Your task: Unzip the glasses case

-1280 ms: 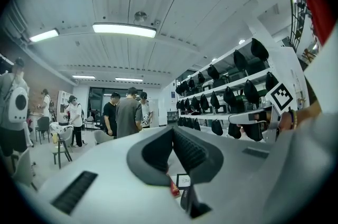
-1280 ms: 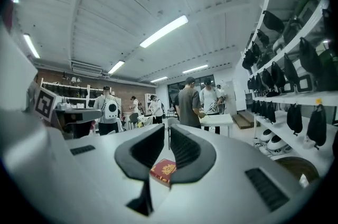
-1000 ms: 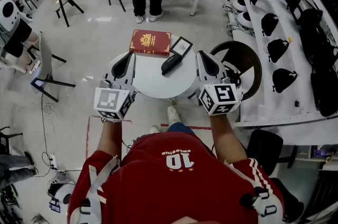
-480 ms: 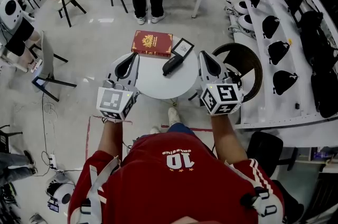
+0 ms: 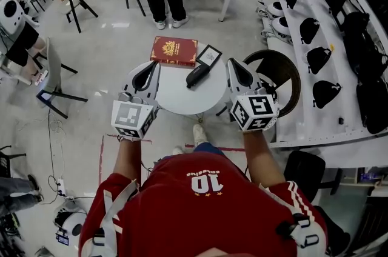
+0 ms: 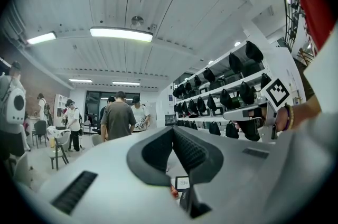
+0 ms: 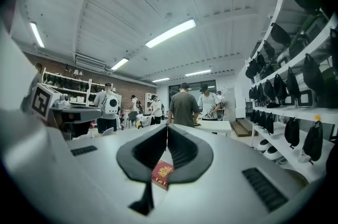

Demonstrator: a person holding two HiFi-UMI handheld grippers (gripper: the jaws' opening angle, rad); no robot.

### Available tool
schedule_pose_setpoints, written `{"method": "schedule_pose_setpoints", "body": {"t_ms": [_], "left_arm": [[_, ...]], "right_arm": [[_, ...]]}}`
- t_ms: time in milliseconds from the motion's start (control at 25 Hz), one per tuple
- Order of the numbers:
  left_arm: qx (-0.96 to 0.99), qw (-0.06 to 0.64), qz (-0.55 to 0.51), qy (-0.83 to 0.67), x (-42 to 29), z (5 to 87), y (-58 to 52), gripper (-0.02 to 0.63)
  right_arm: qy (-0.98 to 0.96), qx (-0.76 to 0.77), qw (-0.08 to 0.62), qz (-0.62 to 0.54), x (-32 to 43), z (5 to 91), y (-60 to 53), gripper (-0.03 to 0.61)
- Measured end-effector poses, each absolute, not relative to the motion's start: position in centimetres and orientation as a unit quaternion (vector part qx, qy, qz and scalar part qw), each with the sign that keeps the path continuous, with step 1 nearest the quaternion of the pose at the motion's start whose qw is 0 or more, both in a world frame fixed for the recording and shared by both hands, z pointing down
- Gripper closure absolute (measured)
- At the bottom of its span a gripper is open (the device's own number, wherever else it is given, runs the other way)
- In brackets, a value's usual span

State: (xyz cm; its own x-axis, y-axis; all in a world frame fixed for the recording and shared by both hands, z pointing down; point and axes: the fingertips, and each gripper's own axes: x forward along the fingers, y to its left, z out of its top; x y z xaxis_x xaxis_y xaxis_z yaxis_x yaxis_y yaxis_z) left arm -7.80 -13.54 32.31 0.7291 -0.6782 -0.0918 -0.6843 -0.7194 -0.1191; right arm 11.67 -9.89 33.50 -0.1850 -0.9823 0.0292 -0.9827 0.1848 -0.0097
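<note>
Head view looks steeply down from above and behind the left gripper (image 5: 151, 66) and right gripper (image 5: 234, 63). The 2 gripper views face level past their jaw tips, sharing the standing person (image 6: 118, 120) ahead.

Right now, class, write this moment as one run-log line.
phase: pre-grasp | left gripper: shut, empty | right gripper: shut, empty | glasses case: on round table, untouched

Glasses case (image 5: 197, 74) near bench (image 5: 182, 98) far edge: zip too small for me to make out. Bench side edges hidden under my left gripper (image 5: 150, 68) and right gripper (image 5: 235, 65). Red book (image 7: 161, 174) half hidden behind my right jaws. Card (image 5: 208, 55) print unreadable.
</note>
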Motion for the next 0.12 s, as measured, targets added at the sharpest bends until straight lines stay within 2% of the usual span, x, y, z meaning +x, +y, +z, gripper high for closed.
{"method": "schedule_pose_setpoints", "body": {"t_ms": [120], "left_arm": [[-0.927, 0.072, 0.020, 0.369, -7.84, 32.38, -13.56, 0.604]], "right_arm": [[-0.770, 0.638, 0.006, 0.016, 11.90, 33.31, -10.04, 0.560]]}}
